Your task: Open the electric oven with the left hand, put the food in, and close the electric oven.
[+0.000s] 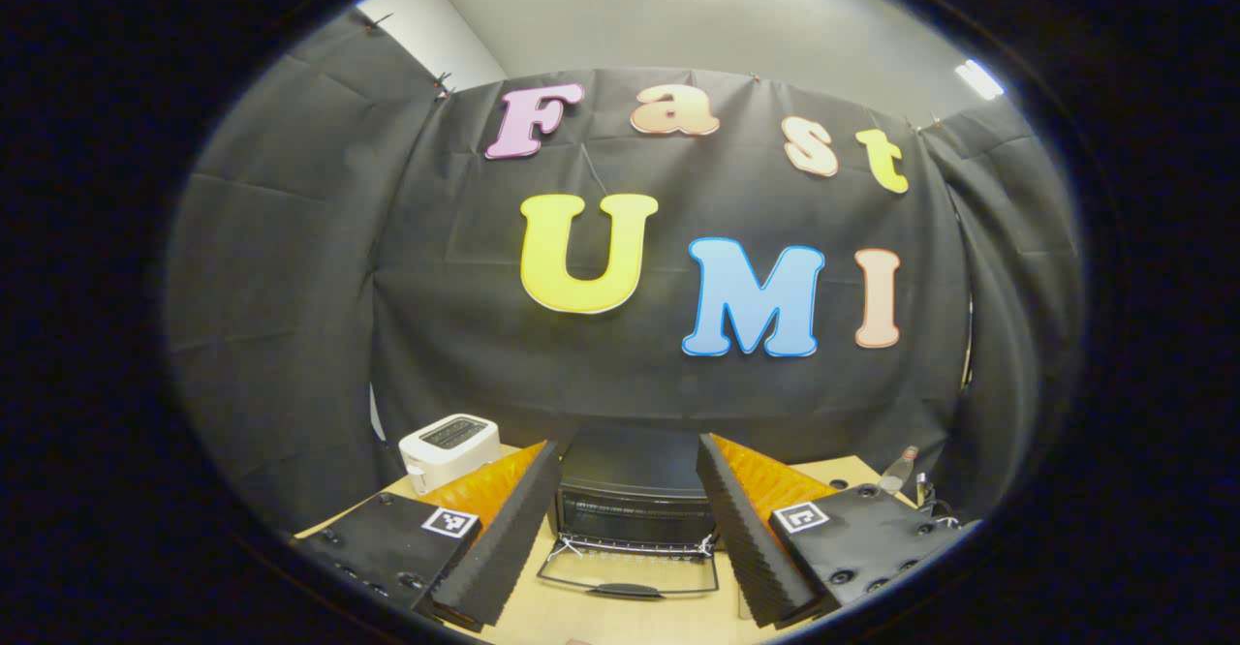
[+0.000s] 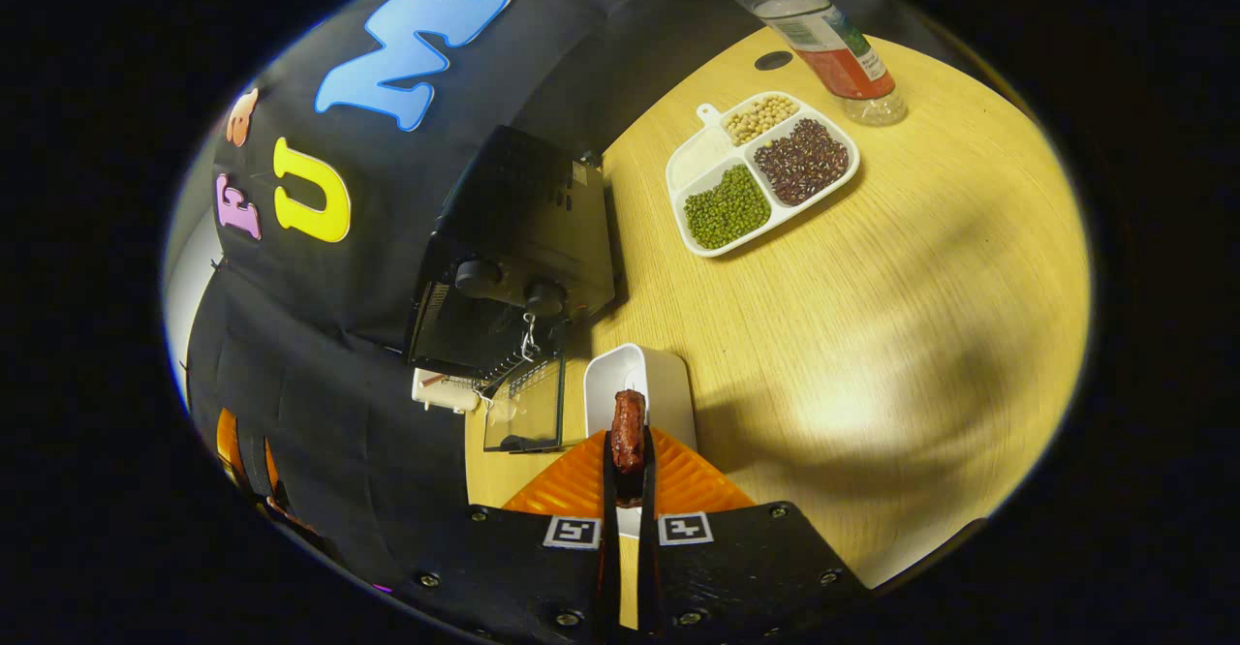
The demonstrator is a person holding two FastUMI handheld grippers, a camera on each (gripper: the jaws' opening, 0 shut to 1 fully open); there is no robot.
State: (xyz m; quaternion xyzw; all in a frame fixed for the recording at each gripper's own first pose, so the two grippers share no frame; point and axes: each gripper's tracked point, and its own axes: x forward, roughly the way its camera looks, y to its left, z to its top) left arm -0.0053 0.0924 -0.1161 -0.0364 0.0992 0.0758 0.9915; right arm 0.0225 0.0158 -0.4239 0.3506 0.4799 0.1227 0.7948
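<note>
A cloth-walled recording booth (wooden table [image 2: 872, 316], oven [image 2: 513, 248], toaster [image 1: 449, 449]).

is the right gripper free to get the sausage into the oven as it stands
Probably yes. The oven door hangs open, and the right gripper, shut on the sausage, sits above the white dish with nothing between it and the opening.
</note>
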